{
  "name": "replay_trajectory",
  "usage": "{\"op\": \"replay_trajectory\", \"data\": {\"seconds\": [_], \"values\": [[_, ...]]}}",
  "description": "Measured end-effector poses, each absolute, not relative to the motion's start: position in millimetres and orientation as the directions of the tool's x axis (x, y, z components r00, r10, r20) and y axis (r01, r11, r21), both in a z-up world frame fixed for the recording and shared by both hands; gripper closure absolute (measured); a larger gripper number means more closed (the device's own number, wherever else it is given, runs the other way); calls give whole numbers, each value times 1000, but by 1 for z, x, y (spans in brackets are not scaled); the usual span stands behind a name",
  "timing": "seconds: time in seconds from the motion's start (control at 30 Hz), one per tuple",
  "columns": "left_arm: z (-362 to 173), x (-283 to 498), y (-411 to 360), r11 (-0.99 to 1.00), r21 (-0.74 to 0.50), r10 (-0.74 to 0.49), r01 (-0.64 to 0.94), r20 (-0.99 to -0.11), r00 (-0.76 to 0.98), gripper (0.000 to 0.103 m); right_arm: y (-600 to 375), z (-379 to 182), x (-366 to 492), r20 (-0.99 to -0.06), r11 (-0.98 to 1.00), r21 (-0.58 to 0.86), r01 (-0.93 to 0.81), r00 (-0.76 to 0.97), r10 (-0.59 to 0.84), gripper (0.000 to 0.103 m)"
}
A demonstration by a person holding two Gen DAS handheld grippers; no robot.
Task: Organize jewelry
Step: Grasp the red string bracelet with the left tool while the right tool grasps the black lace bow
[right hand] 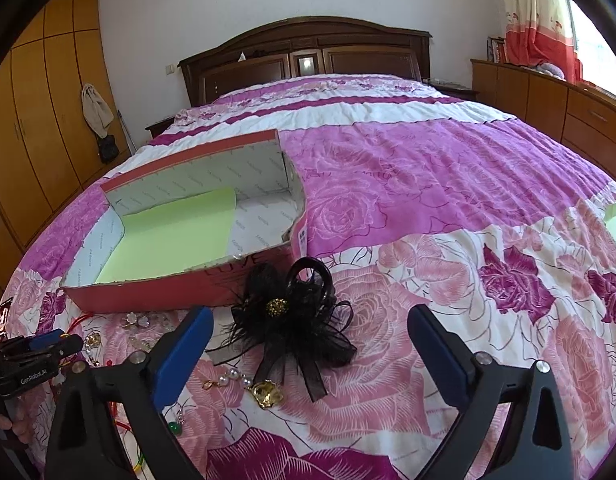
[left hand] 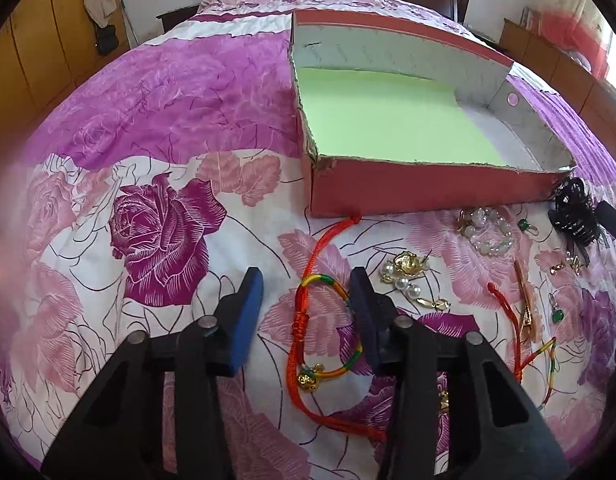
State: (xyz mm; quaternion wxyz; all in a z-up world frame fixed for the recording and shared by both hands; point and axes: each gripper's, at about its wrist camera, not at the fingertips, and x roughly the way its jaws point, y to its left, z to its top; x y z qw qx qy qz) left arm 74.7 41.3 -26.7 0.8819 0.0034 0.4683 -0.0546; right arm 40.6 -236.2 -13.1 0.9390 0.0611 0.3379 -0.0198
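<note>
Left gripper (left hand: 306, 280): fingers apart, red cord (left hand: 308, 280) lying between them, lower centre.
Right gripper (right hand: 309, 320): fingers apart, black bow (right hand: 292, 328) between, centre.

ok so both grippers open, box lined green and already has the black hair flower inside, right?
Not inside. In the right wrist view the black hair flower lies on the bedspread in front of the box, between the right gripper fingers. The green-lined box holds no jewelry. Left gripper is open too.

On the bed (right hand: 427, 168), the jewelry (left hand: 407, 280) lies strewn just before the box (left hand: 387, 196), hair clip (right hand: 296, 320) rightmost.
</note>
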Motion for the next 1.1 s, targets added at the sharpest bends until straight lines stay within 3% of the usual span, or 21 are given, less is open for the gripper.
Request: {"op": "replay_trajectory", "data": {"seconds": [0.4,0.7,0.83,0.9,1.1], "values": [[-31,76,42,994,-36,-85,99,-833,547,66,-239,-31,72,-693,991,111,75,721,23,14],[-34,77,41,995,-24,-74,100,-838,540,66,-238,-43,83,-717,990,134,41,694,68,30],[-32,76,40,995,-21,-73,100,-834,547,66,-235,-45,82,-720,989,146,27,688,87,46],[-31,75,41,995,-28,-79,101,-831,551,70,-232,-43,80,-714,990,141,16,694,90,51],[-25,65,42,993,-45,-97,105,-820,564,100,-235,-33,67,-685,986,165,3,719,113,62]]}}
